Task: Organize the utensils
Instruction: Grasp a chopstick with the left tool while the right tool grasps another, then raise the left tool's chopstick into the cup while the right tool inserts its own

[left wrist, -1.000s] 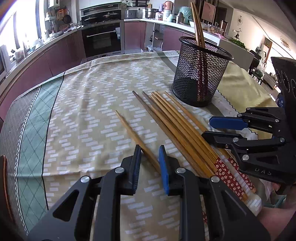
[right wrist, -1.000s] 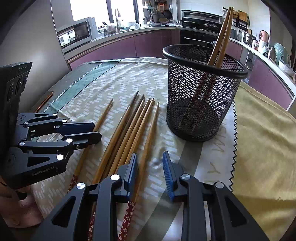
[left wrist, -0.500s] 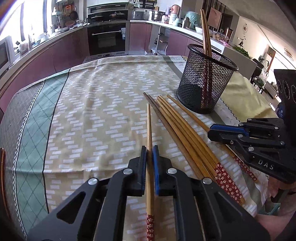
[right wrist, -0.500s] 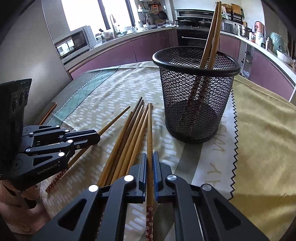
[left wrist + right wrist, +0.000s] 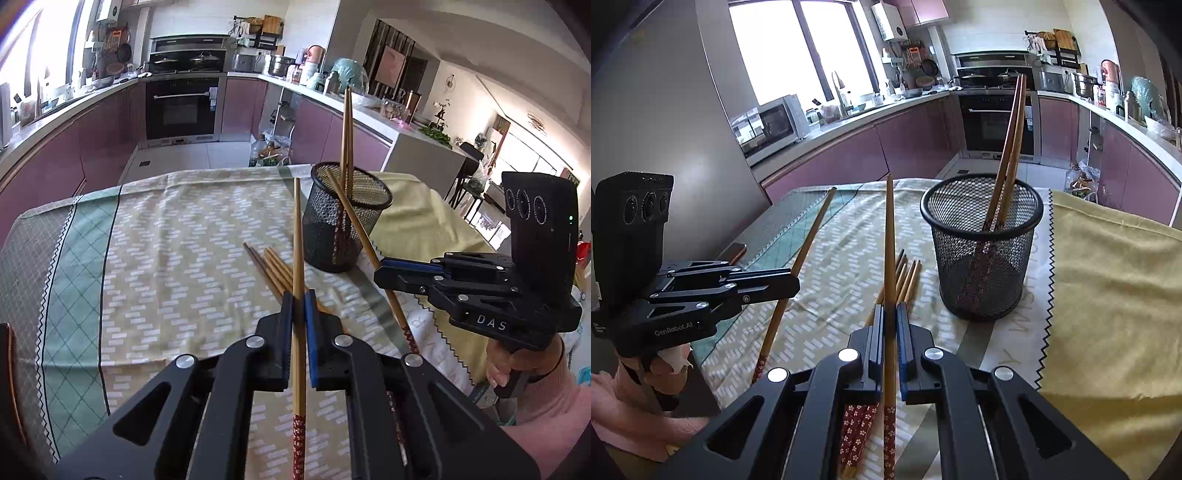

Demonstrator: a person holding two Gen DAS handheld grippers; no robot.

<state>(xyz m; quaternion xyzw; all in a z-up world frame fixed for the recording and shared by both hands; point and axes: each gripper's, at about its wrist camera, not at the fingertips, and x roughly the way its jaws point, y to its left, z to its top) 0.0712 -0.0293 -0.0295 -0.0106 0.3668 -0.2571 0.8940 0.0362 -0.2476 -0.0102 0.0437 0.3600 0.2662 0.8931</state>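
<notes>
Tongs both clamped: left tongs [image 5: 299, 295] pinch one bamboo chopstick [image 5: 297, 236], right tongs [image 5: 890, 308] another bamboo chopstick [image 5: 889, 236]; gripped near patterned ends, tips raised clear of tabletop pile [image 5: 905, 273], likely for dropping into black mesh cup [image 5: 982, 258], far right.

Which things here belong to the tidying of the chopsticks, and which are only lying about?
Belongs to the job:
- left gripper, shut on one chopstick
- right gripper, shut on another chopstick
- loose chopsticks on the tablecloth
- mesh holder, two chopsticks inside

Just lying about:
- microwave
- oven
- yellow cloth
</notes>
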